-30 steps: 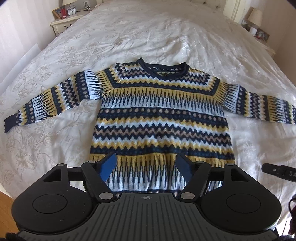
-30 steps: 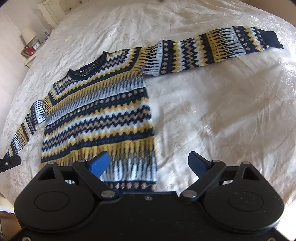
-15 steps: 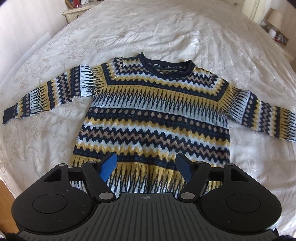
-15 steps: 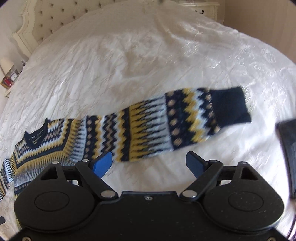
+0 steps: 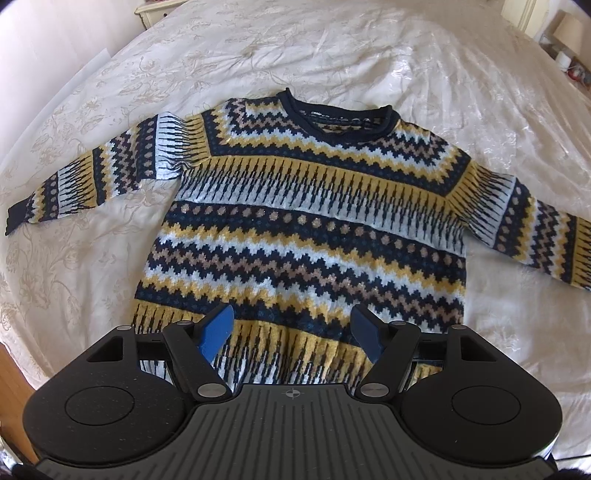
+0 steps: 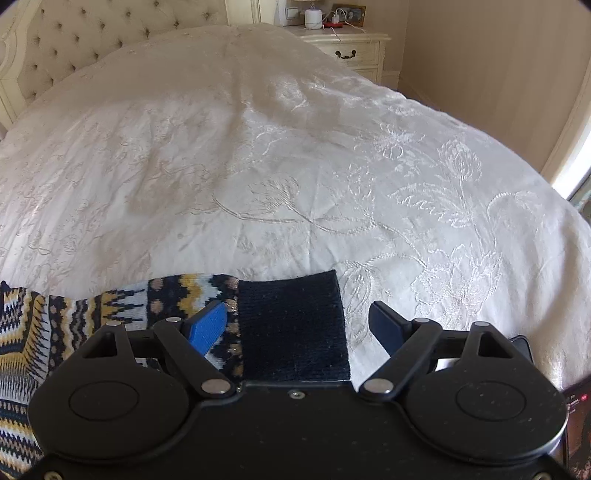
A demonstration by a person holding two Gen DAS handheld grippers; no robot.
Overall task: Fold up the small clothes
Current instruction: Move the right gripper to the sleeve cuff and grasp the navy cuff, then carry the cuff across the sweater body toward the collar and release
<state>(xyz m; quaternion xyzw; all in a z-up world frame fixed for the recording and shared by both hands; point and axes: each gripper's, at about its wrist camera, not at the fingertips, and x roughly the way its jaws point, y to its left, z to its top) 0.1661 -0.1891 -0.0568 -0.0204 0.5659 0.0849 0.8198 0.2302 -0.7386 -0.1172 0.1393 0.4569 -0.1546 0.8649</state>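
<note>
A knitted sweater (image 5: 306, 221) in navy, yellow and white zigzag bands lies face up and flat on the white bedspread (image 5: 295, 55), both sleeves spread sideways. My left gripper (image 5: 291, 328) hangs open over the lower hem, with nothing between its blue pads. In the right wrist view the sleeve's navy cuff (image 6: 291, 325) lies on the bed directly beneath my right gripper (image 6: 297, 323). Its jaws are closing, one finger (image 6: 208, 325) over the patterned sleeve and the other past the cuff's end; the pads do not press on the cloth.
A tufted headboard (image 6: 92, 37) and a cream nightstand (image 6: 351, 48) stand beyond the bed. A dark flat device (image 6: 521, 347) lies by the bed's right edge next to my right gripper. Another nightstand (image 5: 155, 11) shows at the left view's top.
My right gripper has swept from the sweater's hem out along the sleeve to the navy cuff. My left gripper has drifted sideways and a little closer over the hem.
</note>
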